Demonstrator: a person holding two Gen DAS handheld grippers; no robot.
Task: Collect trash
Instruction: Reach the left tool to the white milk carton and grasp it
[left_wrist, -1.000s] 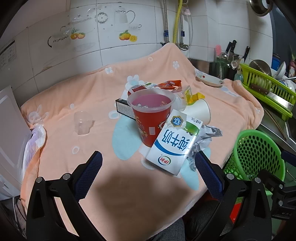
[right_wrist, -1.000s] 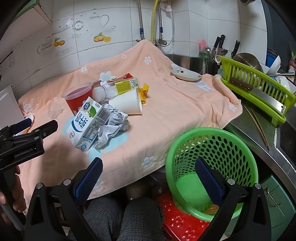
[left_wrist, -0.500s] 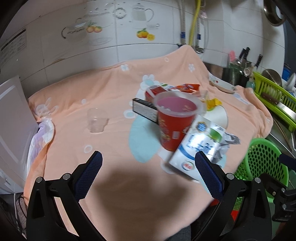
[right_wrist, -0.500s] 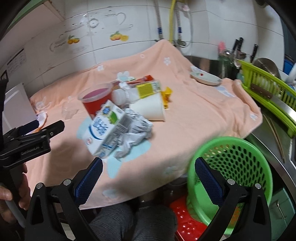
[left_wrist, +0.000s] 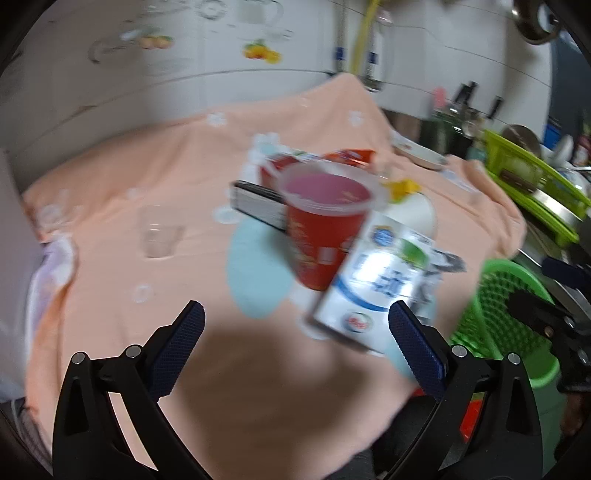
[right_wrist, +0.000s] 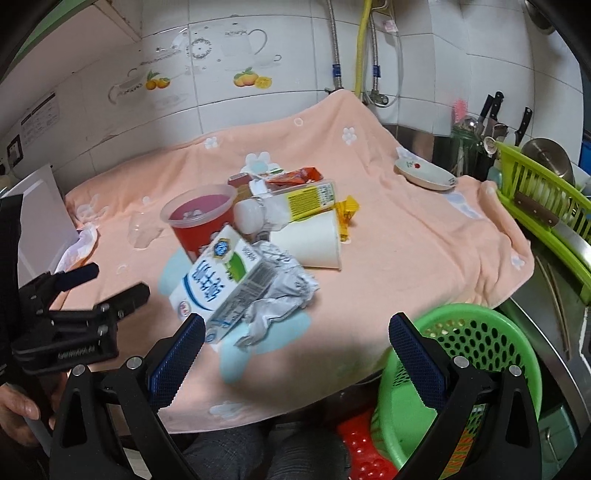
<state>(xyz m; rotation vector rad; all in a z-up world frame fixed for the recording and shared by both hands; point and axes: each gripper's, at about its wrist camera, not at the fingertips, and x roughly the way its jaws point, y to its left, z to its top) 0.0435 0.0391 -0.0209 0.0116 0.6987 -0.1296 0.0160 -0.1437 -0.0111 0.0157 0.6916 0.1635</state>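
Observation:
A heap of trash lies on the peach cloth: a white and blue milk carton (right_wrist: 221, 284) (left_wrist: 373, 288), crumpled silver foil (right_wrist: 280, 299), a red cup (right_wrist: 201, 221) (left_wrist: 325, 225) with a clear lid, a white paper cup (right_wrist: 310, 243) on its side, a bottle with a yellow label (right_wrist: 291, 203) and an orange wrapper (right_wrist: 295, 175). A green mesh basket (right_wrist: 461, 354) (left_wrist: 495, 321) stands off the table's front right corner. My left gripper (left_wrist: 295, 347) hovers open before the carton. My right gripper (right_wrist: 295, 350) is open over the table's front edge, between carton and basket.
A small clear cup (left_wrist: 159, 240) and a black box (left_wrist: 258, 206) sit left of the heap. A saucer (right_wrist: 424, 173), a knife holder (right_wrist: 476, 147) and a green dish rack (right_wrist: 546, 206) are at the right. A person's trousers (right_wrist: 236, 454) are below the front edge.
Both grippers have swung left and closer to the table, so the heap now lies more to the right in the left view and nearer centre in the right view. Both stay open.

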